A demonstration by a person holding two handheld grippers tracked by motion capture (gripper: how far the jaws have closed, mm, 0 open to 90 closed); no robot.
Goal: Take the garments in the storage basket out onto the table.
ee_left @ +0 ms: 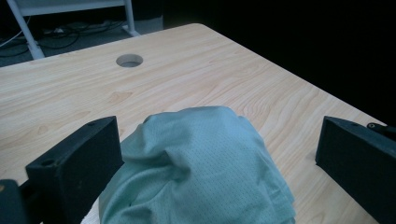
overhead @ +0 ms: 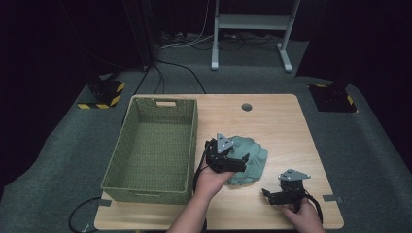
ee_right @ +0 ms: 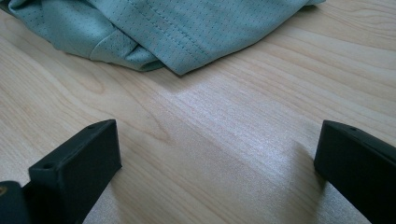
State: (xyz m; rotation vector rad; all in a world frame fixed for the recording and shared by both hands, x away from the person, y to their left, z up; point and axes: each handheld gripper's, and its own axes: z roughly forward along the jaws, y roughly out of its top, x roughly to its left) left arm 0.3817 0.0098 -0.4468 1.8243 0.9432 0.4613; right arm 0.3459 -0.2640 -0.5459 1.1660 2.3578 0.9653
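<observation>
A crumpled pale green mesh garment (overhead: pixel 251 158) lies on the wooden table (overhead: pixel 272 121), right of the basket. My left gripper (overhead: pixel 232 162) hovers over its near left part, open, and the cloth (ee_left: pixel 201 163) bulges up between the two wide-apart jaws without being pinched. My right gripper (overhead: pixel 277 195) sits low near the table's front right, open, its jaws apart over bare wood. In the right gripper view the garment's hemmed edge (ee_right: pixel 177 32) lies a short way ahead of the jaws.
A green woven basket (overhead: pixel 127 145) with nothing inside stands on the table's left half. A round cable hole (overhead: pixel 247 107) sits near the far edge. Bare wood stretches right of the garment. A white stand (overhead: pixel 252 24) is on the floor beyond.
</observation>
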